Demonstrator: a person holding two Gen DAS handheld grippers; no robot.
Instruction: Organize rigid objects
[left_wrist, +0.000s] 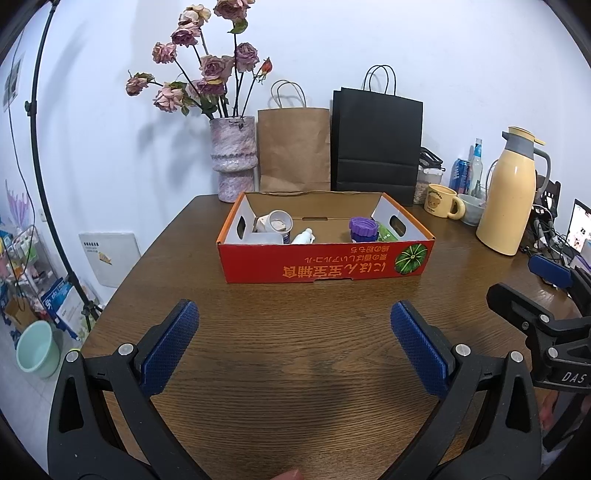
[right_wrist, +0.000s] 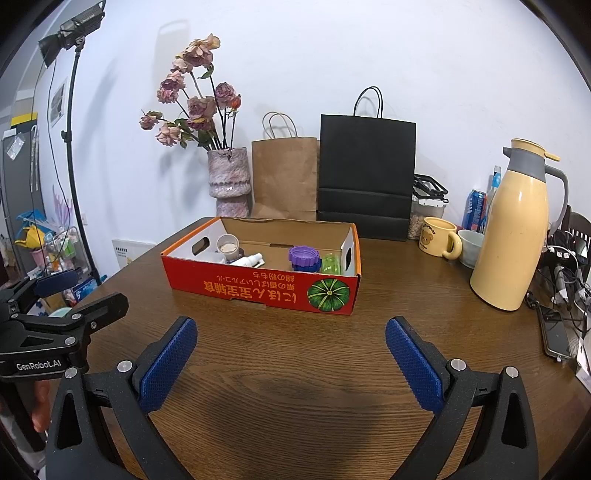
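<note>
Red cardboard box (left_wrist: 325, 258) sits mid-table, already holding the purple-lidded jar (left_wrist: 364, 229), small white bottle (left_wrist: 303, 237) and cup (left_wrist: 280, 221); left gripper (left_wrist: 295, 332) and right gripper (right_wrist: 291, 347) hover spread wide, empty, likely finished.

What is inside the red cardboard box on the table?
Inside the red box are a round open jar, a small white bottle, a purple lid and a green container. The front wall hides their lower parts.
</note>
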